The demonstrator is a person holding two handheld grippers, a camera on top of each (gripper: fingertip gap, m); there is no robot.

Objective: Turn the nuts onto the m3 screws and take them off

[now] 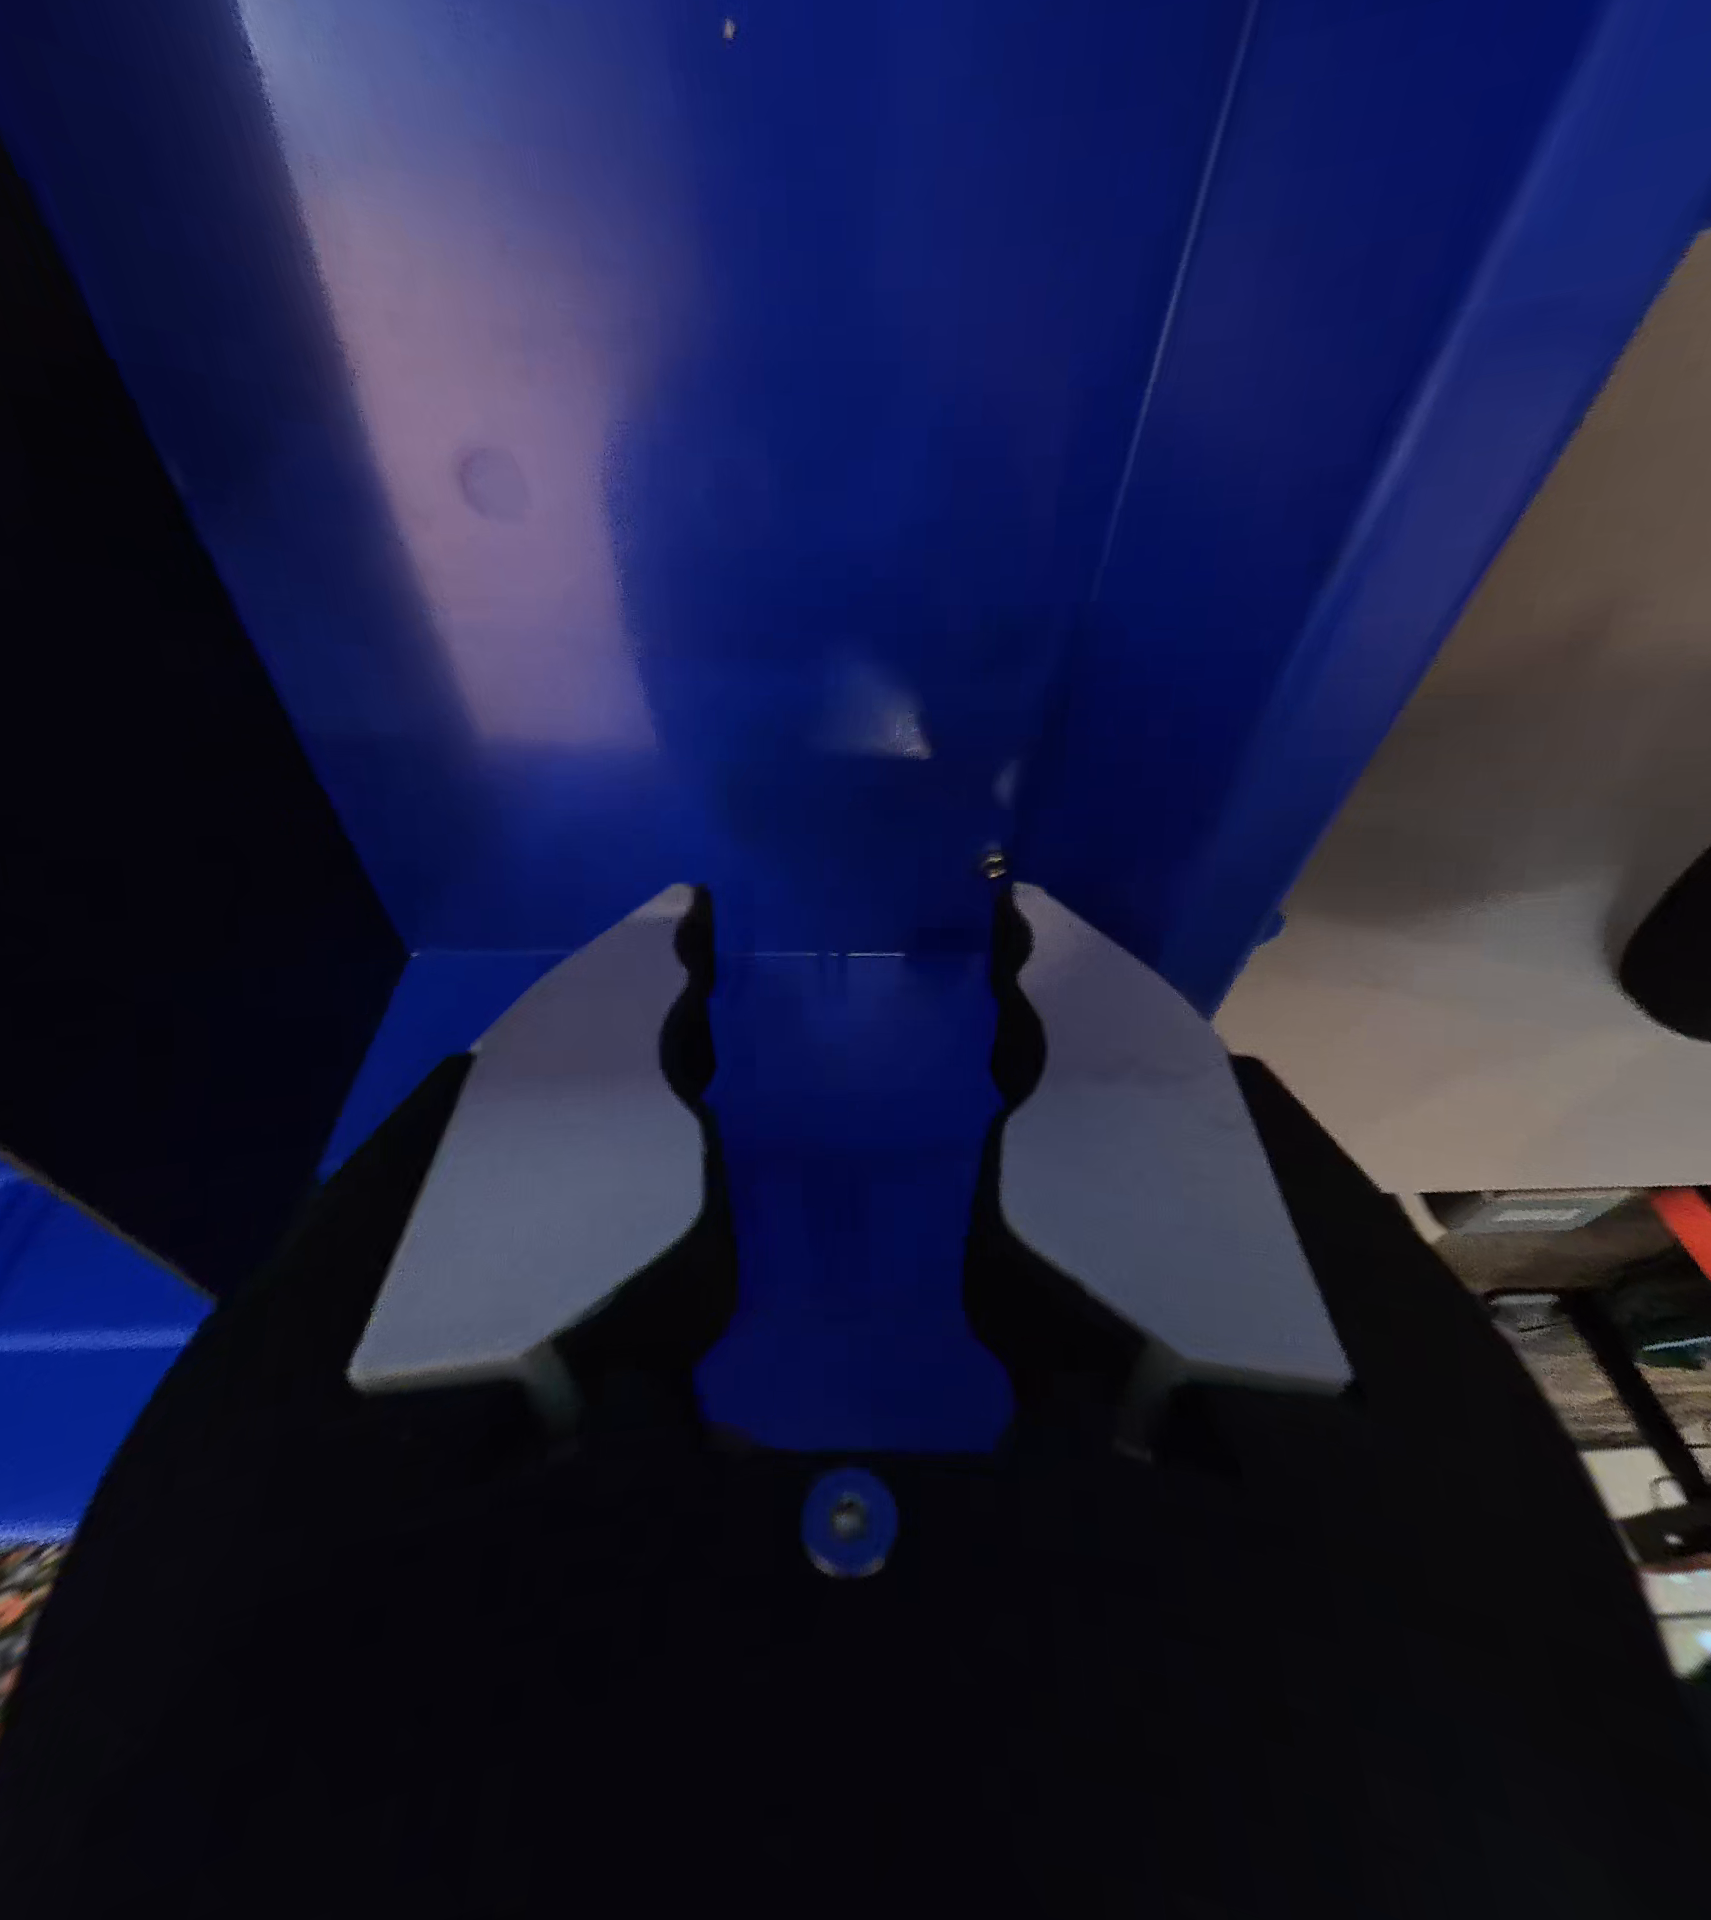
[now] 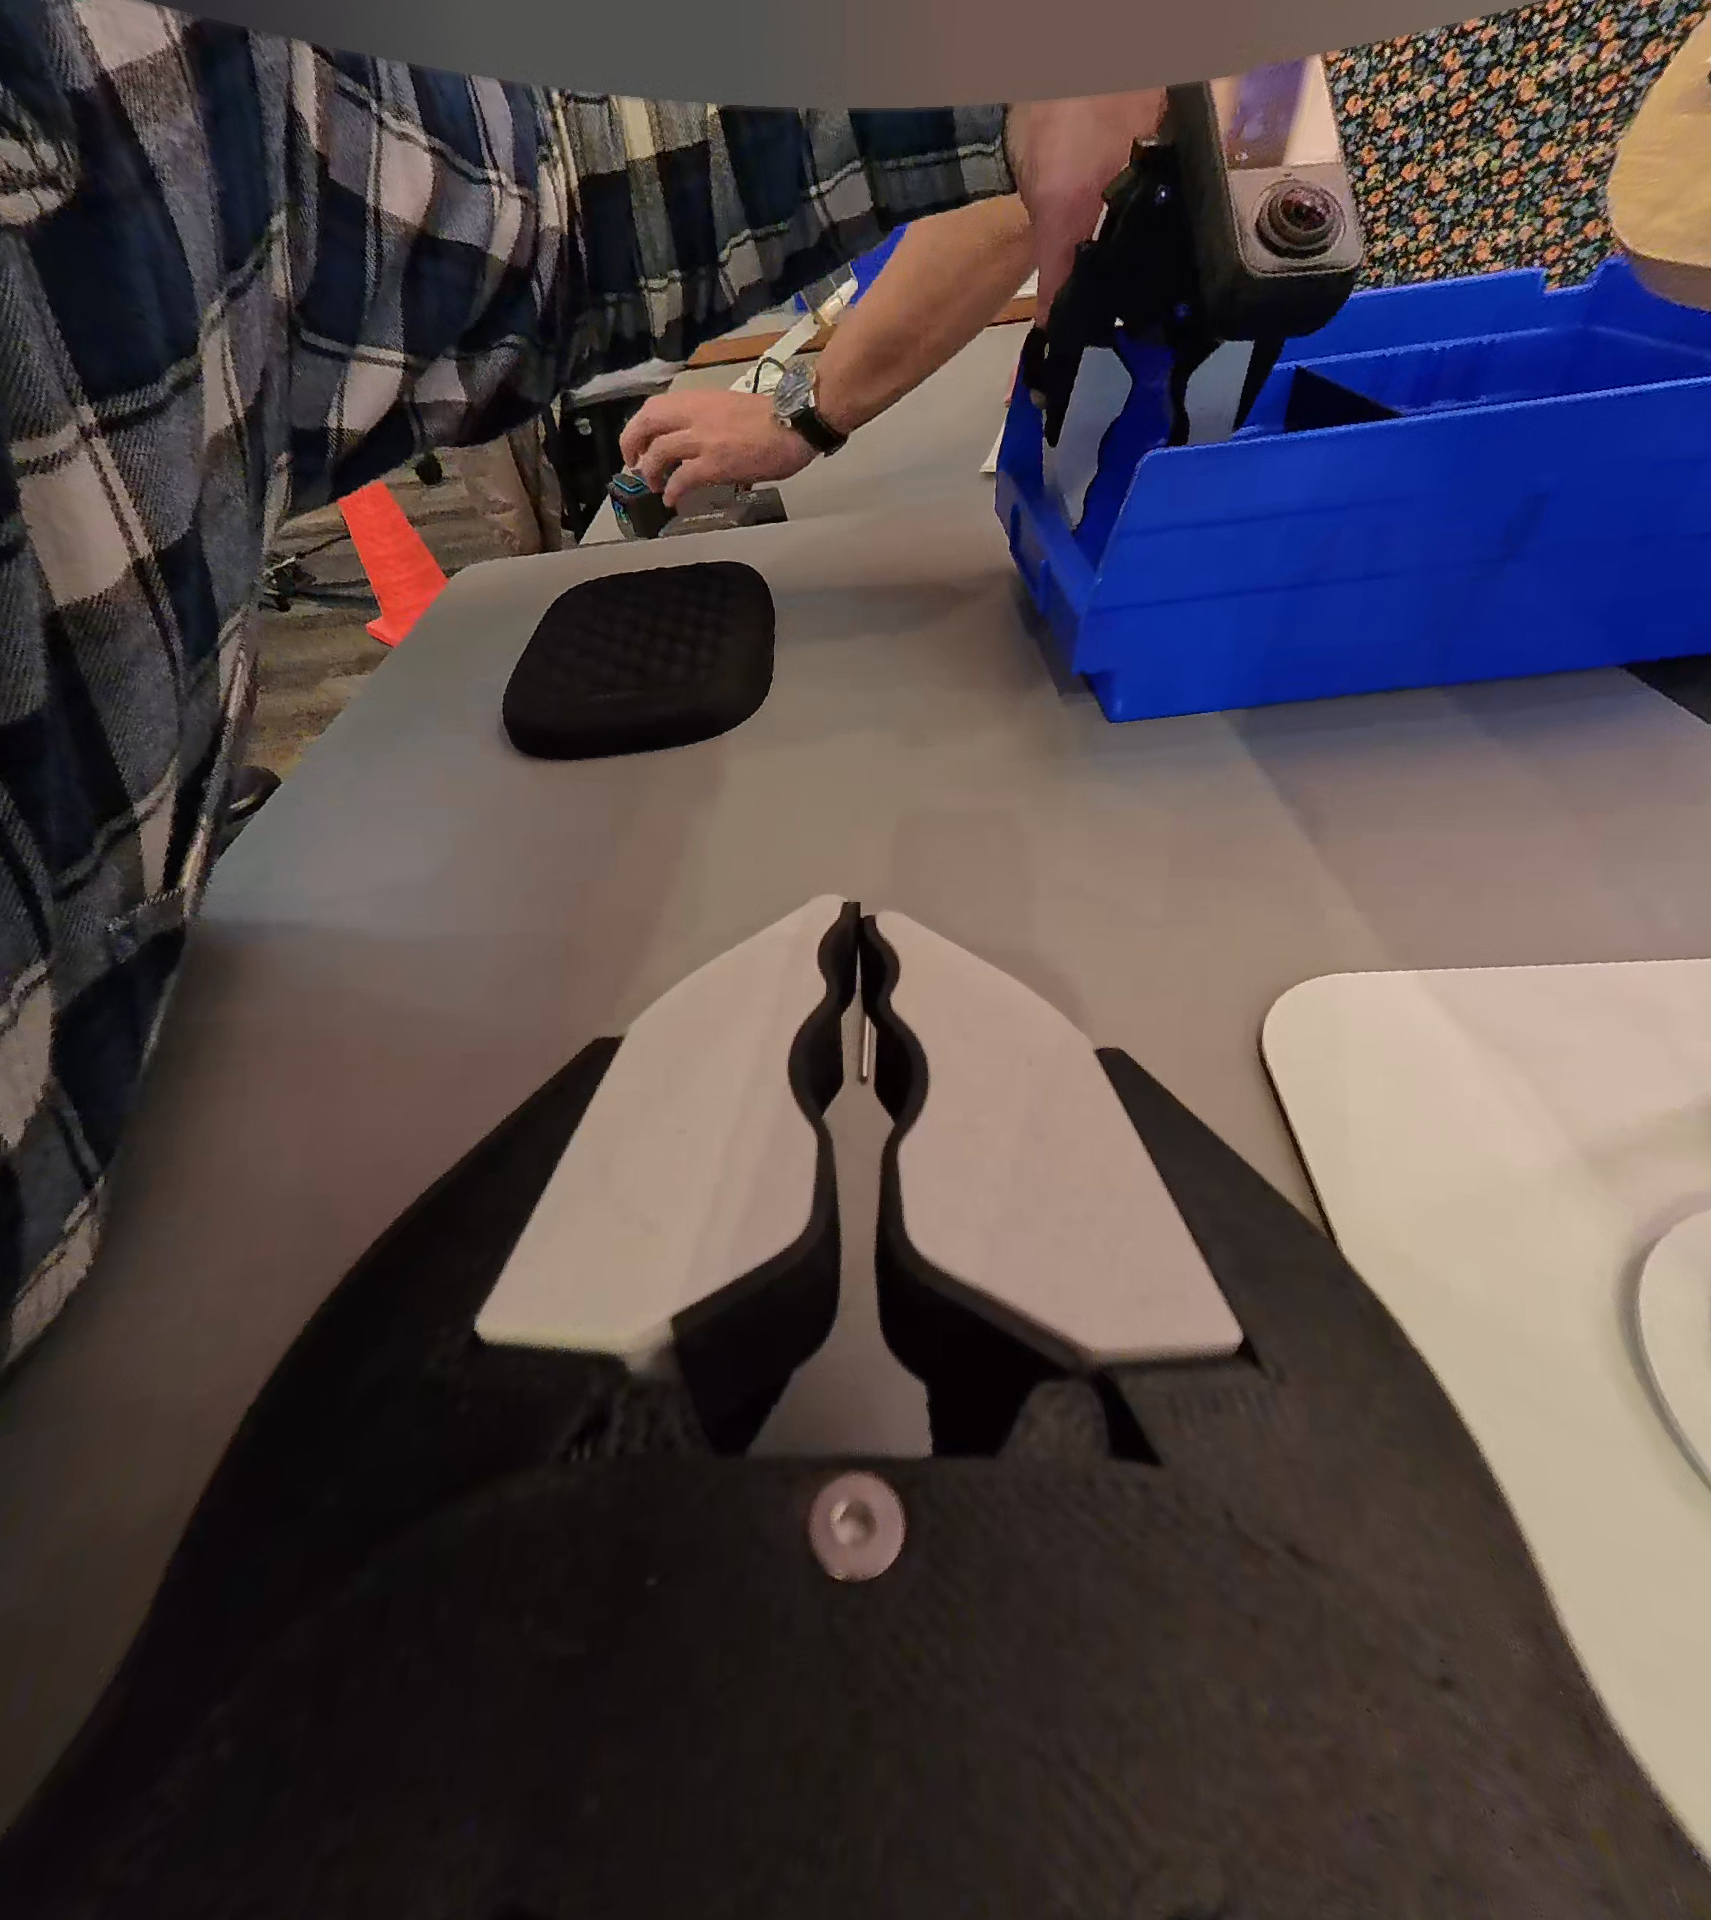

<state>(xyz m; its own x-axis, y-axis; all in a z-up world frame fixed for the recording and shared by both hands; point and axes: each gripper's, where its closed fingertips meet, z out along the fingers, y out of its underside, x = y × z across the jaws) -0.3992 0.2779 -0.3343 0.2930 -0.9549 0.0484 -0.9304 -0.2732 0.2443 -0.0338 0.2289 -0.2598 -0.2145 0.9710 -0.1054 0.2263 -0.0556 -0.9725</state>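
The left gripper (image 1: 853, 914) stands with jaws apart and bare inside the blue bin (image 2: 1402, 540), a small brass-coloured piece (image 1: 992, 860) lying just off its right fingertip on the bin floor. The right gripper (image 2: 859, 920), well apart over the grey bench (image 2: 934, 810), has jaws closed on a thin metal pin (image 2: 863, 1049) lying lengthwise along them.

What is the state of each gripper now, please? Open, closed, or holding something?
Left gripper: open, nothing between the fingers, down inside the blue bin.
Right gripper: closed on a thin metal pin, above the grey table.
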